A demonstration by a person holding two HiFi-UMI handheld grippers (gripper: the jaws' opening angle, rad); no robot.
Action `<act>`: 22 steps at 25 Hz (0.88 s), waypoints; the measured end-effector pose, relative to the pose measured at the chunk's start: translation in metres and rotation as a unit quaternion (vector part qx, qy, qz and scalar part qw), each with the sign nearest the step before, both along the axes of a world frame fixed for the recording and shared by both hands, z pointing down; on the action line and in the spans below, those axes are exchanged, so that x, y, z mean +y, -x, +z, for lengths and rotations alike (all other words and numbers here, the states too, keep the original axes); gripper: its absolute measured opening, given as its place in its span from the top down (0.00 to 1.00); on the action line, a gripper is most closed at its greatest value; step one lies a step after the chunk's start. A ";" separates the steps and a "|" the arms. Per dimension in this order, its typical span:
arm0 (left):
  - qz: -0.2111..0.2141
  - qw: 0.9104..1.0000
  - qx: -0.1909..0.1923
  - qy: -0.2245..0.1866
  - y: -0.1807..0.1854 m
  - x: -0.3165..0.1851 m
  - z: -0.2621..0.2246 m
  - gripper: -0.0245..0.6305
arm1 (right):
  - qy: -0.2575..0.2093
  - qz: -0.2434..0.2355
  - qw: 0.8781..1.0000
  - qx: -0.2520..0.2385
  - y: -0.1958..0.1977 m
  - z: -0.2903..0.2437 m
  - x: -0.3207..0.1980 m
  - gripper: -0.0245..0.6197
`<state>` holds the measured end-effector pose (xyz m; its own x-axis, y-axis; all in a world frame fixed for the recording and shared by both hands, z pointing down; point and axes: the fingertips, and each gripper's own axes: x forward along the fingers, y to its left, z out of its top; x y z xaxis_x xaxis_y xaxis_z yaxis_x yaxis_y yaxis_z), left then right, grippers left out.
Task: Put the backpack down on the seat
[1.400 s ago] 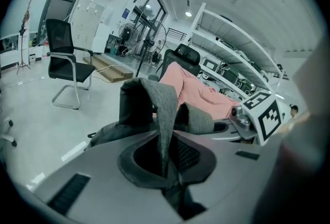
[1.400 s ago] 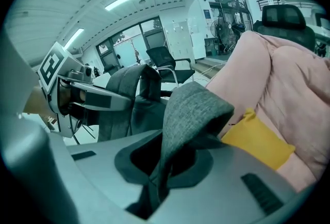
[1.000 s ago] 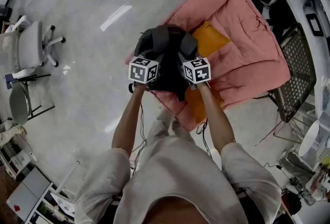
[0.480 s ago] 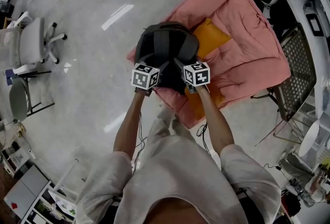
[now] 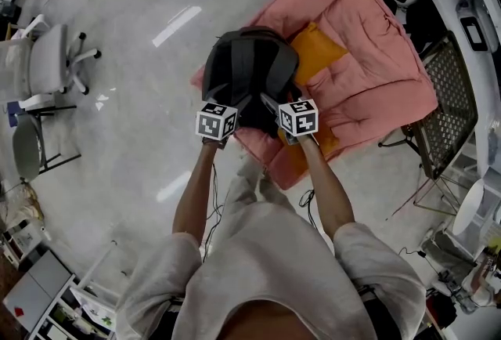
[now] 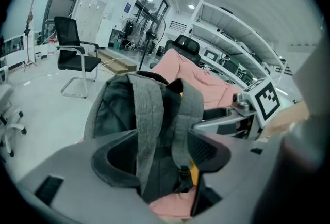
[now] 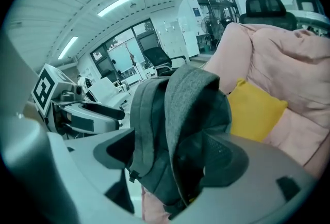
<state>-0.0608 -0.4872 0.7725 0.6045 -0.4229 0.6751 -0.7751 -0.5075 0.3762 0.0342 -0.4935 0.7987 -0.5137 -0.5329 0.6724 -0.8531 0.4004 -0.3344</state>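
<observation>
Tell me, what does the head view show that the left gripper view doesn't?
Only the head view: the person's arms and a wire-mesh chair by the seat. Only the left gripper view: the jaws of the left gripper, which have just been opening and stand apart with two grey straps between them. Both: the grey backpack resting on the pink seat, beside a yellow cushion.

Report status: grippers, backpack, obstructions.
Left gripper and right gripper open, jaws just opened, a shoulder strap loose between each pair. Backpack resting on pink seat's front edge. Yellow cushion beside it, nothing blocking.
</observation>
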 end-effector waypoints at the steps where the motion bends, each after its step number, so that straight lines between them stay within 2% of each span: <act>1: -0.002 1.000 0.000 -0.003 0.001 0.002 -0.002 0.54 | -0.006 0.001 1.000 0.003 -0.001 -0.005 0.001 0.36; 8: -0.011 1.000 0.008 -0.026 0.003 0.029 -0.026 0.54 | -0.053 -0.010 0.998 0.023 -0.005 -0.044 0.016 0.40; 12: -0.021 0.998 0.006 -0.054 0.005 0.038 -0.049 0.54 | -0.076 -0.015 0.997 0.029 -0.009 -0.067 0.028 0.46; 18: -0.027 0.996 0.023 -0.082 -0.002 0.051 -0.086 0.55 | -0.100 -0.016 0.994 0.036 -0.017 -0.099 0.048 0.65; 22: -0.034 0.994 0.036 -0.094 -0.003 0.064 -0.110 0.72 | -0.112 -0.009 0.993 0.032 -0.021 -0.121 0.062 0.80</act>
